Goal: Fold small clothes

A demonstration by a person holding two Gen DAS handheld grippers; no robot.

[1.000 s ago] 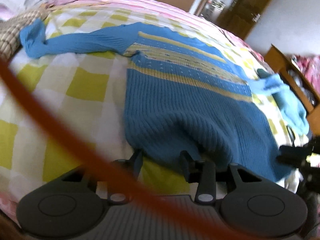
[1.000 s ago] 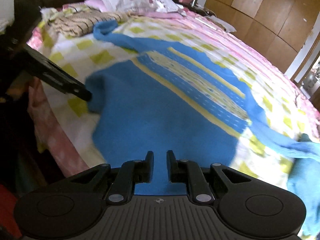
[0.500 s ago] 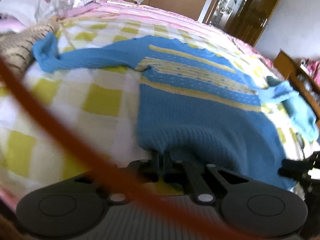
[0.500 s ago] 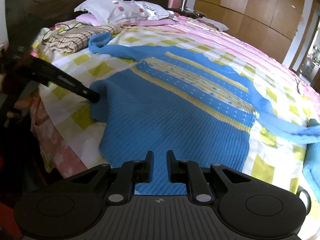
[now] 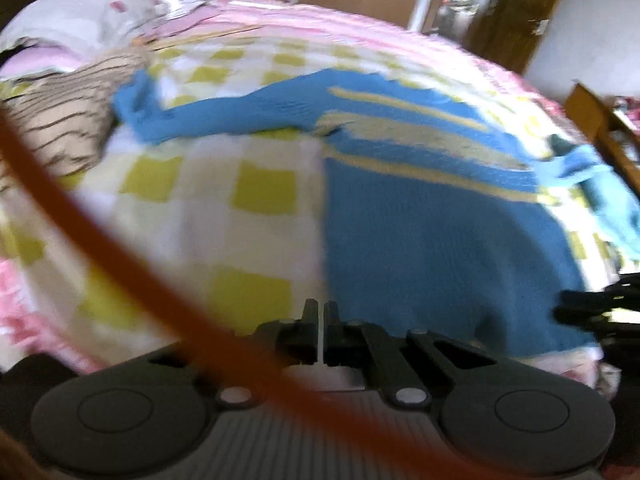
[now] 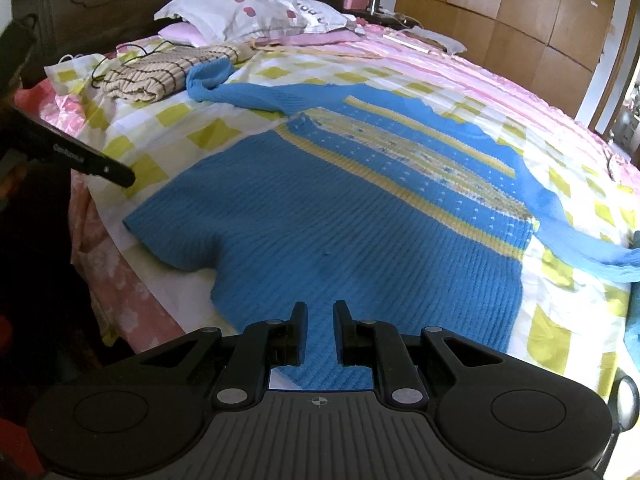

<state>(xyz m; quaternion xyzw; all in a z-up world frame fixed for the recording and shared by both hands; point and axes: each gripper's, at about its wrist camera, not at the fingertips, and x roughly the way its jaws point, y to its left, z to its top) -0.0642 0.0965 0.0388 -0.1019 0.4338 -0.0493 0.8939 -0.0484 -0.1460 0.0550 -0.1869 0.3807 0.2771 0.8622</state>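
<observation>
Right view, 6 o'clock: right gripper [image 6: 320, 328] has a narrow gap, and the blue knit of the sweater [image 6: 360, 232] shows through it. The hem runs under the fingers. Can't tell if the pads actually pinch it.

Left view, 6 o'clock: left gripper [image 5: 321, 320] is fully closed and empty, over the checked sheet [image 5: 260, 192] just beside the sweater's side edge.

The left view is motion-blurred and the right view is sharp.

Left view only:
- an orange cable [image 5: 100, 248] sweeps across from 9 to 6 o'clock
- the right gripper's black tip sits at 3 o'clock, at the hem corner

Right view only:
- one left-gripper finger [image 6: 100, 166] is at 9 o'clock, over the sheet and apart from the sweater
- rib detail of the knit

Counts: 1 sweater, 2 sleeves, 2 grippers, 1 beige striped garment [image 6: 168, 72], 1 pillow [image 6: 248, 16].

The sweater lies flat mid-bed. It is blue ribbed knit with yellow stripes and a dotted pale band across the chest. One sleeve runs out to 10 o'clock with its cuff touching the beige garment; the other runs to 3 o'clock.

Far: the pillow at 11 o'clock, wooden wardrobe doors [image 6: 520, 12] at 1 o'clock.
</observation>
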